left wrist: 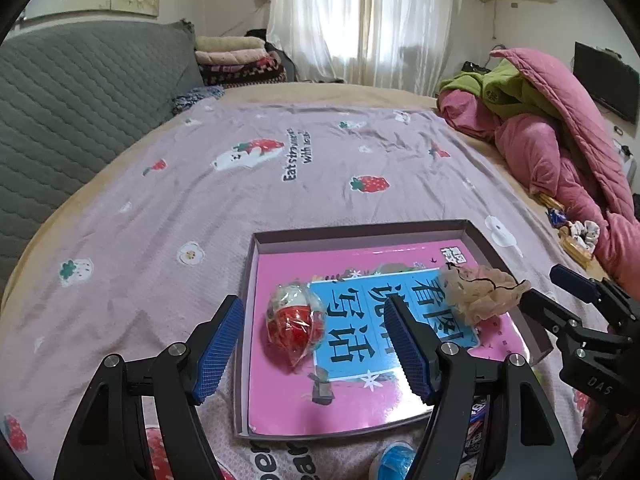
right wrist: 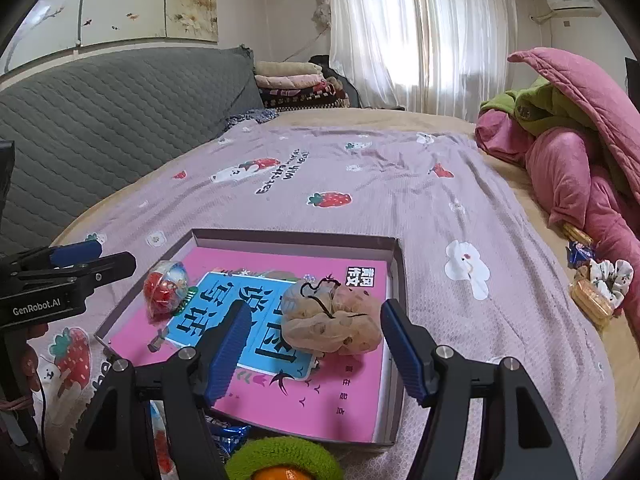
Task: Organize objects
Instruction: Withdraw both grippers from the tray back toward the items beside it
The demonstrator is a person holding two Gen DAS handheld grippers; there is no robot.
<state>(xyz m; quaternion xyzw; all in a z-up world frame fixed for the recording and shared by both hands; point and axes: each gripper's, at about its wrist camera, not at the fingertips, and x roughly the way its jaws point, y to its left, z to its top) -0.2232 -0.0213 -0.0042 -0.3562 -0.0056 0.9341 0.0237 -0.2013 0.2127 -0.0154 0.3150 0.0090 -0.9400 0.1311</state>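
Hovering with both tools gaping, clamping nothing: left tool (left wrist: pixel 316 344) over the egg toy (left wrist: pixel 295 328), right tool (right wrist: pixel 316 344) near the scrunchie (right wrist: pixel 332 320), inside the box (right wrist: pixel 396 280). Withdrawing straight, avoiding snagging.

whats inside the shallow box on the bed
A pink book covers the floor of the box; on it lie a red wrapped toy and a beige scrunchie. Anything beneath the book is hidden.

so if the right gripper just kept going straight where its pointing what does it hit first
Most likely the beige scrunchie, lying on the pink book between the open right gripper fingers; depth is hard to judge.
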